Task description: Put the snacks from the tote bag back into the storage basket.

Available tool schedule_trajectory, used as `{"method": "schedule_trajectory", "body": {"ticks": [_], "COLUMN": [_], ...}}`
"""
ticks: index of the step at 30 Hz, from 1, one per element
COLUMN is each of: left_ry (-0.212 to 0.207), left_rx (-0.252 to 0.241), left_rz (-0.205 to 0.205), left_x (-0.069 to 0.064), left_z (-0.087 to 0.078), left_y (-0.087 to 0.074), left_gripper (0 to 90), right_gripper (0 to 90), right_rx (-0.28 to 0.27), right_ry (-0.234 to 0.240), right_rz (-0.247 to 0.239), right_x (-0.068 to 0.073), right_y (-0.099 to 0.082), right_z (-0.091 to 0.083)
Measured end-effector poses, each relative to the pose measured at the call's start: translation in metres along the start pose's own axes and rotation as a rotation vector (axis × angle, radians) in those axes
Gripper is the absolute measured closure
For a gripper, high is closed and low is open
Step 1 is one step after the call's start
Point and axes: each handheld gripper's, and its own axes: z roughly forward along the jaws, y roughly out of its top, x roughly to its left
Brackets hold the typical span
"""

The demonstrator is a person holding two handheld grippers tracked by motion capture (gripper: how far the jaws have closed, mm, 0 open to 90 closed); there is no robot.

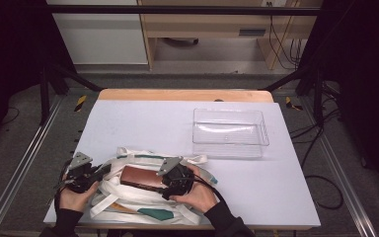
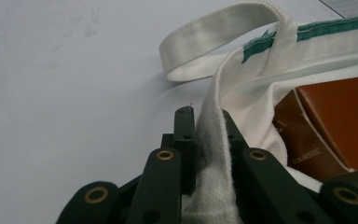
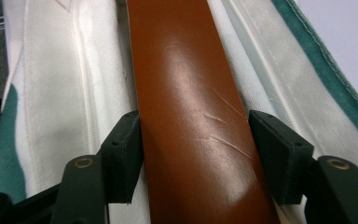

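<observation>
A white cloth bag (image 1: 128,200) with green trim lies at the table's near edge, with a brown box (image 1: 139,178) resting in its mouth. My left gripper (image 1: 103,170) is at the bag's left side. In the left gripper view it (image 2: 208,116) is shut on the bag's white hem (image 2: 212,144), and the brown box (image 2: 335,126) sits just to the right. My right gripper (image 1: 165,185) is at the box's right end. In the right gripper view its (image 3: 193,144) pads lie against both long sides of the glossy brown box (image 3: 186,93), over white bag cloth (image 3: 74,84).
A clear plastic tray (image 1: 229,132) stands empty at the back right of the white table (image 1: 143,123). A bag handle loop (image 2: 214,32) lies on the table beyond my left gripper. Black frame rails run along both sides.
</observation>
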Motion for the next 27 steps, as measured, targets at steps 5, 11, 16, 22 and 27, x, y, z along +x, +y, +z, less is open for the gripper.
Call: {"method": "schedule_trajectory", "body": {"ticks": [5,11,16,22,27], "left_ry": [-0.004,0.004,-0.003,-0.003,-0.006], "left_rx": [-0.003,-0.004,-0.006,-0.005,-0.003], "left_rz": [-0.001,0.005,-0.007,-0.004,-0.007], "left_x": [0.000,0.000,0.001,0.001,0.001], "left_z": [0.000,0.000,0.000,-0.001,-0.001], "left_y": [0.000,0.000,0.000,0.001,0.001], "left_gripper": [81.9,80.6,80.3,81.2,81.3], "right_gripper": [40.1,39.9,38.8,35.6,35.9], "right_rx": [0.000,-0.019,-0.023,-0.110,-0.085], "right_ry": [0.023,0.030,0.028,0.022,0.036], "right_rz": [0.019,0.020,0.011,-0.003,-0.031], "right_x": [-0.002,-0.004,-0.004,-0.001,0.001], "right_y": [-0.002,-0.005,-0.005,0.003,0.019], "right_z": [-0.014,-0.009,-0.007,-0.012,-0.001]}}
